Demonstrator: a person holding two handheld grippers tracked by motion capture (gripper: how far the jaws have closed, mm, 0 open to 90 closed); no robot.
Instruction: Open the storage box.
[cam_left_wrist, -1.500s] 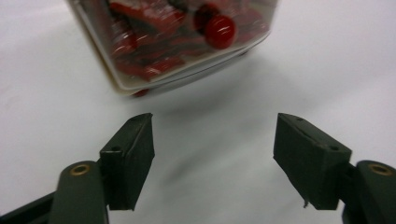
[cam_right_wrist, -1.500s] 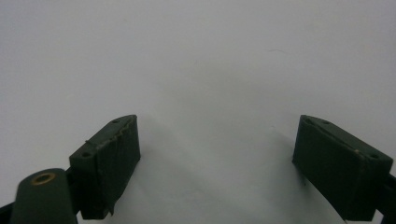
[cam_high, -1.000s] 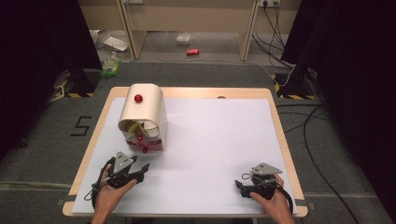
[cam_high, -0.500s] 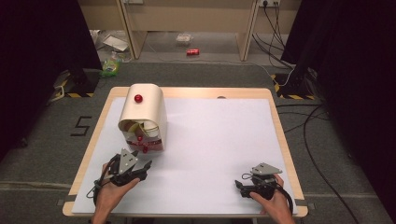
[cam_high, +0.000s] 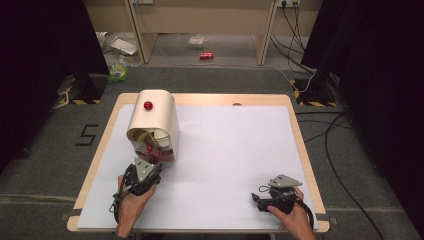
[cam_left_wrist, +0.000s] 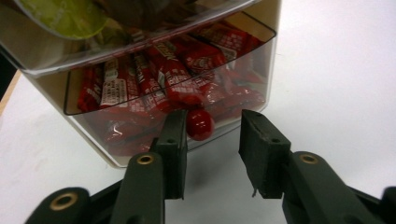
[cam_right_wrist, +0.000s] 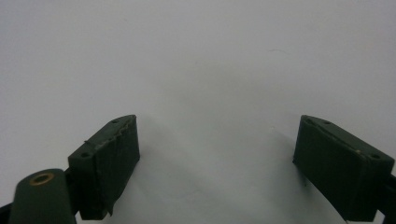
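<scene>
left gripper (cam_left_wrist: 210, 144) stood spread at the lower middle of the left gripper view, jaws apart and holding nothing, with the red knob (cam_left_wrist: 200, 124) of a clear drawer lying just inside the left jaw. the aim appeared deliberate: the jaws straddled the knob, presumably so that closing them would pinch it and let the drawer be drawn out. no contact on the right jaw was visible.

the drawer belonged to a cream dispenser box (cam_high: 155, 117) with a curved top, set at the left centre of the high view on the white table sheet (cam_high: 235, 150). through its clear front, red candy packets (cam_left_wrist: 163, 79) lay packed in the lower compartment; a green packet (cam_left_wrist: 65, 14) showed above, at the upper left. a second red knob (cam_high: 148, 105) sat on the curved top.

right gripper (cam_high: 265, 199) rested at the lower right of the high view, well apart from the box. in its own view its jaws were wide apart over bare white sheet, holding nothing, apparently parked until needed.
</scene>
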